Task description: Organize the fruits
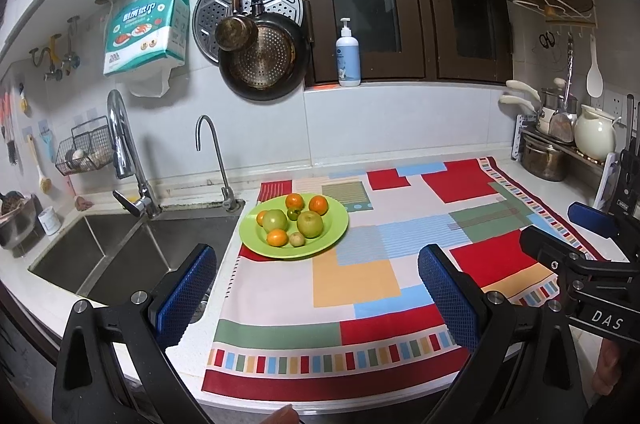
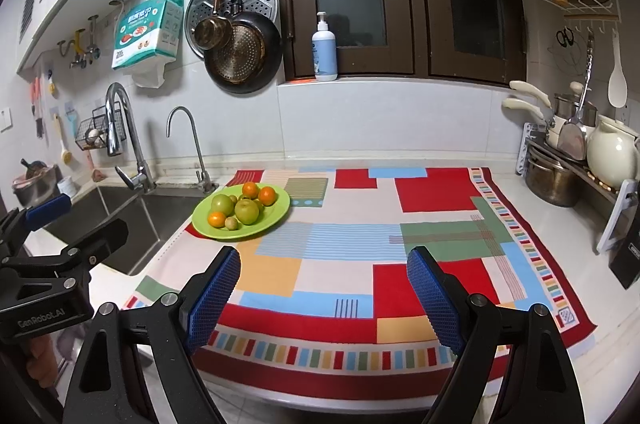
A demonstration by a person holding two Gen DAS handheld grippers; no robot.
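Note:
A green plate (image 1: 336,226) (image 2: 280,210) rests on the far left corner of a patchwork cloth (image 1: 360,284) (image 2: 340,276). On it lie two green apples (image 1: 310,224) (image 2: 247,211), several oranges (image 1: 318,205) (image 2: 267,195) and a small brownish fruit (image 1: 296,239) (image 2: 231,223). My left gripper (image 1: 318,288) hovers open over the near left of the cloth, short of the plate, nothing between its blue pads (image 1: 188,288). My right gripper (image 2: 324,296) stands open over the cloth's near middle, empty, the plate ahead and to its left. Each gripper shows at the edge of the other's view.
A steel double sink (image 1: 120,256) (image 2: 132,224) with two taps (image 1: 128,160) lies left of the cloth. Pans (image 1: 262,56) hang on the tiled wall, and a pump bottle (image 1: 347,54) stands on the sill. Pots and a cream jug (image 2: 612,156) crowd a rack at right.

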